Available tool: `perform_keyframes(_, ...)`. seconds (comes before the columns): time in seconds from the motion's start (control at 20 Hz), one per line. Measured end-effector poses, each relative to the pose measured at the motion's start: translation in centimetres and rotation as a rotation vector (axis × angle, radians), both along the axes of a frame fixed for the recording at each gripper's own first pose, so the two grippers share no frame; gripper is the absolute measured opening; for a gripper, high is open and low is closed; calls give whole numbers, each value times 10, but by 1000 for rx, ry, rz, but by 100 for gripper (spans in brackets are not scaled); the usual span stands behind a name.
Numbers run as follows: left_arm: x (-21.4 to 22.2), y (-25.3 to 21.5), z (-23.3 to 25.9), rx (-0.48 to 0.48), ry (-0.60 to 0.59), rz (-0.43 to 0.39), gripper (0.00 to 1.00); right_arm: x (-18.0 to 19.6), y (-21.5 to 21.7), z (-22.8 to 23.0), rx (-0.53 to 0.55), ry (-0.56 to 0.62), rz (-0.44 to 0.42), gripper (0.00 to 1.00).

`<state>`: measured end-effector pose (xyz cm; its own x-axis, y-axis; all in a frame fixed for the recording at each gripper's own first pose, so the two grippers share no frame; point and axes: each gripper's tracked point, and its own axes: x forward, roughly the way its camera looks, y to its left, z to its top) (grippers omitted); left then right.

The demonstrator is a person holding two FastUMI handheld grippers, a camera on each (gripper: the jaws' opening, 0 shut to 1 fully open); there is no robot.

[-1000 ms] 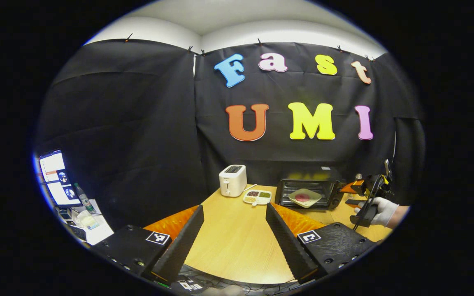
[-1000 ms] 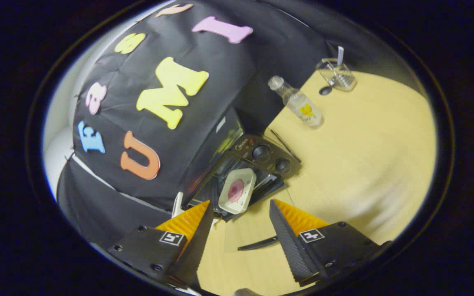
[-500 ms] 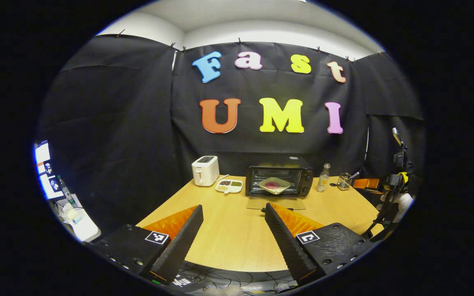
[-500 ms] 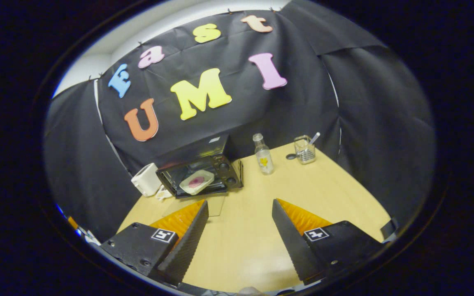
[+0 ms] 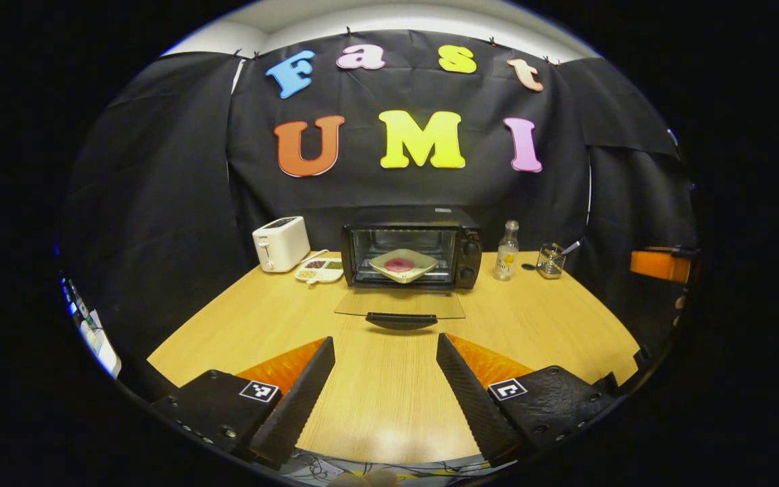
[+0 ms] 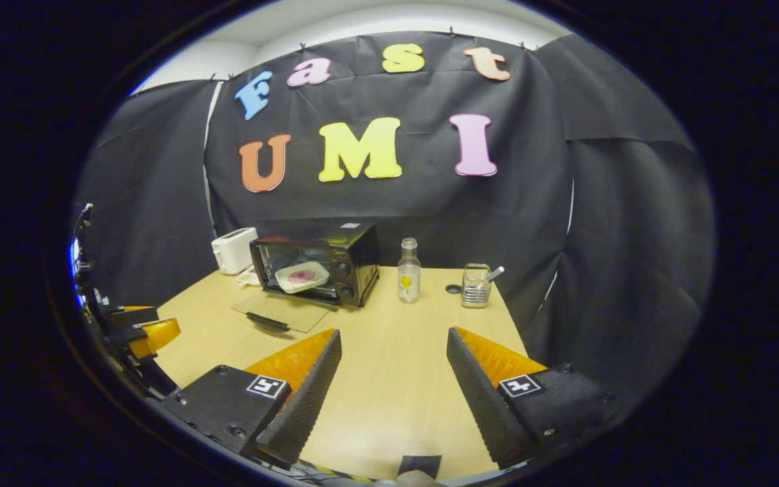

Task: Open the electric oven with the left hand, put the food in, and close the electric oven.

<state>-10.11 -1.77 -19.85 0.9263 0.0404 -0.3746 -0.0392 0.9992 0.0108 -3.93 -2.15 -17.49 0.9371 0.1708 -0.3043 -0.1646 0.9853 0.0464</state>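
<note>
Both grippers have drawn back from the open oven (image 5: 410, 253), jaws wide and empty, bare table (image 5: 389, 399) between.

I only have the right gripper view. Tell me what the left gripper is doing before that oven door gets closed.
Observer: In the left gripper view, the left gripper has its jaws wide open with nothing between them.
Operator: Give me its line to the door handle.
Observer: The handle of the lowered oven door lies straight ahead of the gap, well apart from the jaws.
Operator: Report what sits left of the oven.
Observer: A divided dish with food in its compartments sits between the toaster and the oven.
</note>
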Motion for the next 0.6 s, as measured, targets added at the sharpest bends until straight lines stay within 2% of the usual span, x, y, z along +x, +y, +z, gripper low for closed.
perform_keyframes(0.05, 11, -7, -11, -6, 14, -23, 97, 2, -7, 2, 2, 2, -4, 96)
perform_keyframes(0.2, 42, -16, -49, -16, 86, -46, 97, 9, -19, 7, 37, 30, -49, 99)
perform_keyframes(0.3, 67, -19, -72, -27, 119, -72, 97, 13, -30, 14, 19, 38, -105, 96)
perform_keyframes(0.45, 105, -18, -104, 4, 151, -119, 97, 13, -29, 29, -19, 51, -177, 100)
perform_keyframes(0.5, 114, -17, -113, 4, 157, -133, 98, 13, -27, 34, -41, 48, -200, 96)
perform_keyframes(0.6, 133, -18, -132, -7, 175, -151, 97, 13, -20, 41, -58, 52, -238, 96)
